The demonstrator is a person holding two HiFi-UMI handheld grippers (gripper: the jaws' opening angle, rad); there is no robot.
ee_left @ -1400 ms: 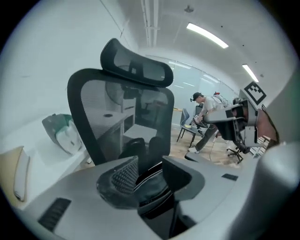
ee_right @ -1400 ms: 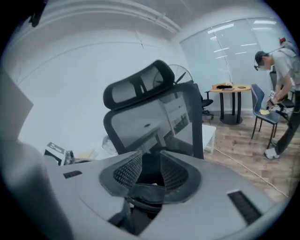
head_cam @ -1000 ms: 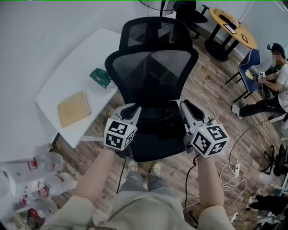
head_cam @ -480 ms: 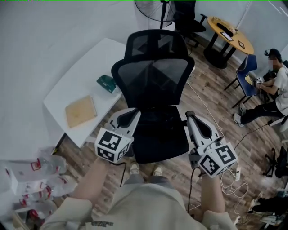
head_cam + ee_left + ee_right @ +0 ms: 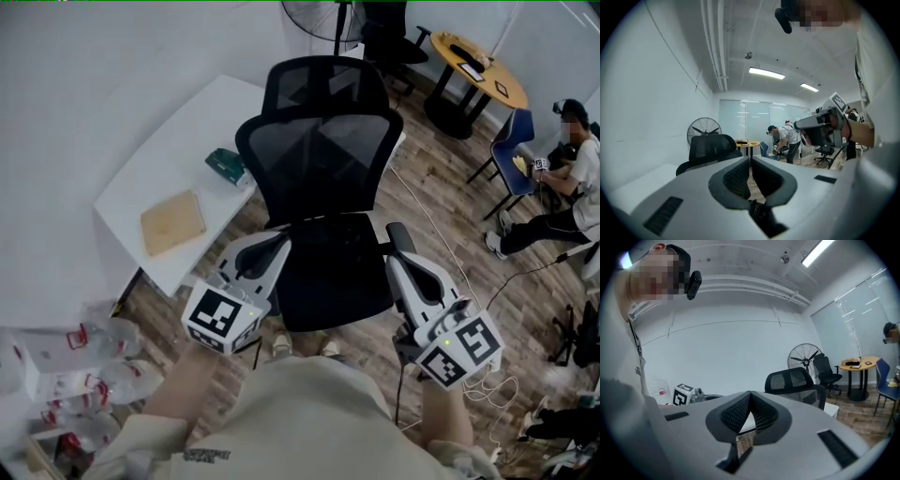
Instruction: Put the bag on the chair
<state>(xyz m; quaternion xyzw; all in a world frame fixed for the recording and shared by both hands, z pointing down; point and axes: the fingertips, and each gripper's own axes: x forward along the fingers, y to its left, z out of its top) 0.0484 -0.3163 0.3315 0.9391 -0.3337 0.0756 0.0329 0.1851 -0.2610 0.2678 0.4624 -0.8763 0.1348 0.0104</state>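
Black mesh: one chair [image 5: 319, 159] stands between my two grippers, its seat [image 5: 333, 281] towards me.
Left gripper [image 5: 274, 246]: jaws together, nothing in them.
Right gripper [image 5: 397, 232]: jaws together, also empty.
Bag: I can't pick it out; it may lie on the seat, black on black.
Risk: if it sits near the front edge it could slide off, since neither gripper steadies it; a nudge could also roll the chair away.
Count: one chair here, one white table [image 5: 178, 178], one board [image 5: 173, 222], two grippers.
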